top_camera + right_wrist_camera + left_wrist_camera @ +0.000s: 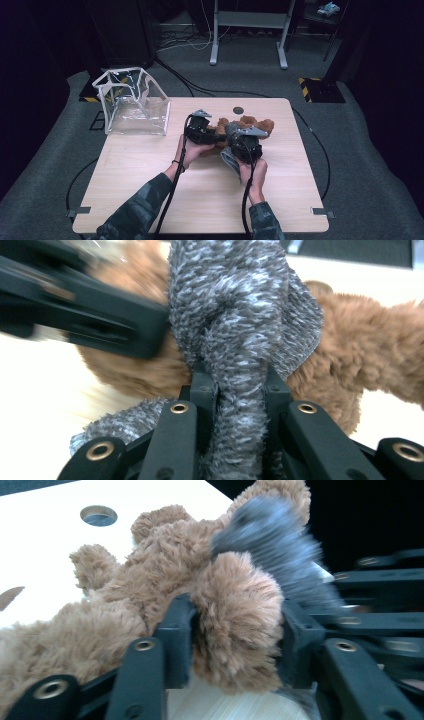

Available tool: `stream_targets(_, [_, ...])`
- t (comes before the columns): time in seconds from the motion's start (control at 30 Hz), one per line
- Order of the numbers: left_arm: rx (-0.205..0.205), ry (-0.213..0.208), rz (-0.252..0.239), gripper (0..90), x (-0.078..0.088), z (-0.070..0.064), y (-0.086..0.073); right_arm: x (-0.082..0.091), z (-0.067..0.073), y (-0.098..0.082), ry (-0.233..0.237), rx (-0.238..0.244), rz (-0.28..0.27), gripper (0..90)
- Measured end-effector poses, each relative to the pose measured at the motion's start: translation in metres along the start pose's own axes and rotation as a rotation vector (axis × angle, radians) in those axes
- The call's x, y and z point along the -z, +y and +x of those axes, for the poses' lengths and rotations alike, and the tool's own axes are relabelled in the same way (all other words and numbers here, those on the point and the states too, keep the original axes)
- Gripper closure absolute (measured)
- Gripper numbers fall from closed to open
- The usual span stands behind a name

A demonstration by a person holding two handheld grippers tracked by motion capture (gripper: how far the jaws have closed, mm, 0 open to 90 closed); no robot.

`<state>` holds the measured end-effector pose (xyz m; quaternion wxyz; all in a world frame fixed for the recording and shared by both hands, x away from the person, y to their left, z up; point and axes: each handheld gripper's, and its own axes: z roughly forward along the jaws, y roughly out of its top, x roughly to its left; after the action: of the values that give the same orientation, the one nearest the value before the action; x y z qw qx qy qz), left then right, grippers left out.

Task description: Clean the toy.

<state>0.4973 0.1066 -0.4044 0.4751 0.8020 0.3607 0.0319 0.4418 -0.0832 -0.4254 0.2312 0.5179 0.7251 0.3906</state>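
A brown plush teddy bear (254,123) lies at the middle back of the wooden table (150,175), with a grey fuzzy scarf (240,305) knotted around it. My left gripper (212,137) comes at the bear from the left. In the left gripper view its jaws (237,630) stand on either side of a round furry limb (235,625), with the fur just brushing both pads. My right gripper (240,387) is shut on a strand of the scarf below the knot. A loose end of the scarf (229,159) hangs by the right hand.
A clear plastic bag with white trim (131,102) stands open at the table's back left corner. A round hole (238,110) sits in the tabletop behind the bear. Cables trail from both grippers toward the near edge. Bare wood lies in front of and beside the hands.
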Motion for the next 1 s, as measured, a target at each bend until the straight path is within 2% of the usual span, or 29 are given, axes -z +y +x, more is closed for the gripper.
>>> stream_targets(0.1, [0.0,0.012,-0.016,47.2,0.007,0.002,0.0,-0.014,-0.009,-0.006,-0.033,-0.014,0.047,74.8])
stream_targets(0.17, [0.0,0.024,-0.027,44.3,0.013,0.005,-0.002,-0.016,-0.015,-0.01,-0.036,-0.034,0.04,74.8])
stream_targets(0.3, [0.001,0.05,-0.046,39.4,0.025,0.013,-0.009,-0.011,-0.02,-0.012,-0.062,-0.047,0.035,74.6])
stream_targets(0.37, [-0.022,0.07,-0.044,37.5,0.03,0.018,-0.013,-0.009,-0.023,-0.013,-0.068,-0.05,0.034,74.6])
stream_targets(0.5, [-0.009,0.089,-0.064,35.4,0.041,0.026,-0.02,-0.004,-0.025,-0.015,-0.083,-0.043,0.026,74.6])
stream_targets(0.6, [-0.024,0.129,-0.062,34.6,0.047,0.031,-0.024,0.002,-0.025,-0.018,-0.095,-0.041,0.028,74.5])
stream_targets(0.7, [-0.036,0.171,-0.044,34.6,0.051,0.037,-0.03,0.012,-0.024,-0.026,-0.122,-0.022,0.035,74.6])
stream_targets(0.8, [-0.024,0.201,-0.028,35.5,0.05,0.045,-0.033,0.021,-0.023,-0.037,-0.131,0.002,0.048,74.6])
stream_targets(0.83, [-0.02,0.196,-0.028,35.7,0.05,0.048,-0.035,0.025,-0.021,-0.042,-0.129,0.012,0.05,74.7])
stream_targets(0.93, [-0.006,0.21,-0.026,36.0,0.049,0.053,-0.039,0.03,-0.008,-0.053,-0.101,0.07,0.065,74.7])
stream_targets(1.0, [0.0,0.216,-0.022,36.9,0.048,0.055,-0.041,0.027,0.003,-0.056,-0.073,0.109,0.076,74.6])
